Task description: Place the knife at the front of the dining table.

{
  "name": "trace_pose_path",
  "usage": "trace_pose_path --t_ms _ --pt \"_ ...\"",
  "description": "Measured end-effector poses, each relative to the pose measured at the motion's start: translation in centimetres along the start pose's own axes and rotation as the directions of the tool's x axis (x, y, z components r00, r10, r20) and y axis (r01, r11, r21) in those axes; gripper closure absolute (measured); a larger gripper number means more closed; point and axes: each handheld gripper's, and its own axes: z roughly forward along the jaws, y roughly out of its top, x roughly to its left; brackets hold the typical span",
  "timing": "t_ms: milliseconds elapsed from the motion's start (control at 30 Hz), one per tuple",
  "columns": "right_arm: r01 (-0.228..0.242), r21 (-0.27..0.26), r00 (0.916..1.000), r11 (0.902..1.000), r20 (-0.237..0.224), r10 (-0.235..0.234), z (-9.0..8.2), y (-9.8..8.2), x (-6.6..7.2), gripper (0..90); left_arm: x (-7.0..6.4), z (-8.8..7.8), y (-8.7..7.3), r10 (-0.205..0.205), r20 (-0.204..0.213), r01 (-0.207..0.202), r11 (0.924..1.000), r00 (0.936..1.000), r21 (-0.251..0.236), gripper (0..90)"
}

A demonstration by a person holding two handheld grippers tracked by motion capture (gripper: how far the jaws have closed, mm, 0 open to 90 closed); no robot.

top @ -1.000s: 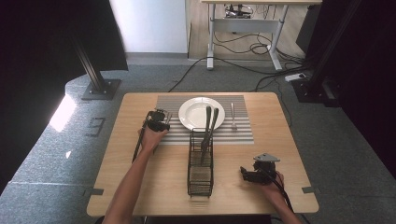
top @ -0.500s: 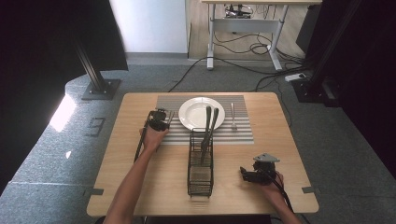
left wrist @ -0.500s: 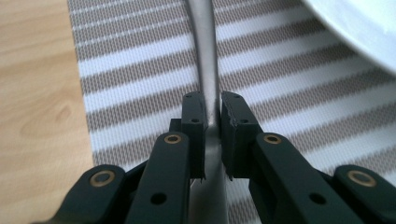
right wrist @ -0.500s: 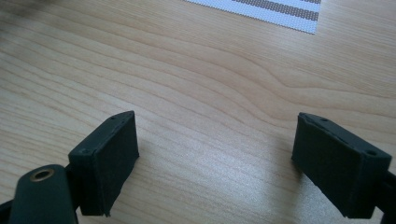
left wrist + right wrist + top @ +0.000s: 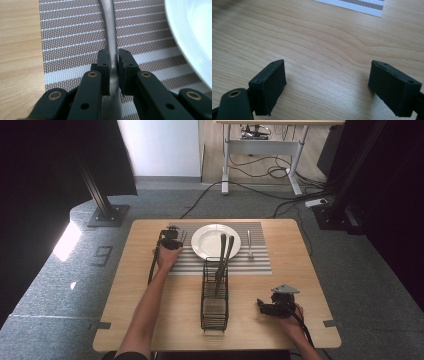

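nearest the person, the right gripper point(image 5: 327, 75) rested on the bare wooden table point(image 5: 317, 32) with its jaws spread wide and nothing between them; a corner of the striped placemat point(image 5: 362, 5) lay well ahead of its tips. off to that gripper's side stood the black wire cutlery caddy point(image 5: 215, 306), with two dark-handled utensils point(image 5: 222, 260) leaning upright in its far compartment, well apart from either pair of jaws. farther out, the left gripper point(image 5: 113, 57) had its jaws drawn in narrow and clamped on the silver cutlery handle point(image 5: 110, 30), which ran straight ahead from between the pads and lay along the placemat; its working end ran out of the frame, so what kind of piece it was could not be told. the white plate point(image 5: 192, 32) sat just beside those jaws on their right, apart from the handle, and bare table lay to their left. beyond the plate, on the side away from the left jaws, a fork point(image 5: 249, 245) lay flat on the mat. judged as a place setting, the work looked roughly half done: the mat, the plate and the fork were laid, one piece was being set beside the plate, and two were left in the caddy. counted: one placemat, one plate, one caddy, four cutlery pieces, two grippers.
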Motion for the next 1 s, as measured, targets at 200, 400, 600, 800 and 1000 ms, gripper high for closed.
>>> trace_pose_path --t_ms 200,400,600,800,1000 --pt "0.001 0.001 1.0 1.0 0.0 -0.001 0.0 0.0 0.0 14.6 0.2 -0.1 -0.4 0.034 0.018 -0.033 0.9985 0.9993 -0.044 64.3" --pt "0.006 -0.001 1.0 1.0 -0.001 -0.006 -0.1 -0.1 0.0 14.6 0.4 -2.2 -2.5 0.068 0.032 -0.067 0.9971 0.9972 -0.036 53.4" --pt "0.006 0.001 1.0 1.0 -0.005 -0.006 0.0 0.0 0.0 14.2 0.5 -4.0 -5.3 0.091 0.048 -0.09 0.9954 0.9947 -0.033 53.3" --pt "0.015 0.0 0.9999 0.9999 -0.006 -0.015 0.1 0.1 0.1 14.2 0.0 -4.2 -6.5 0.118 0.014 -0.117 0.9927 0.993 -0.03 59.6" --pt "0.015 -0.001 0.9998 0.9999 -0.01 -0.015 0.1 0.1 0.1 14.2 -0.6 -4.1 -6.4 0.111 0.003 -0.111 0.9931 0.9938 -0.039 67.4"
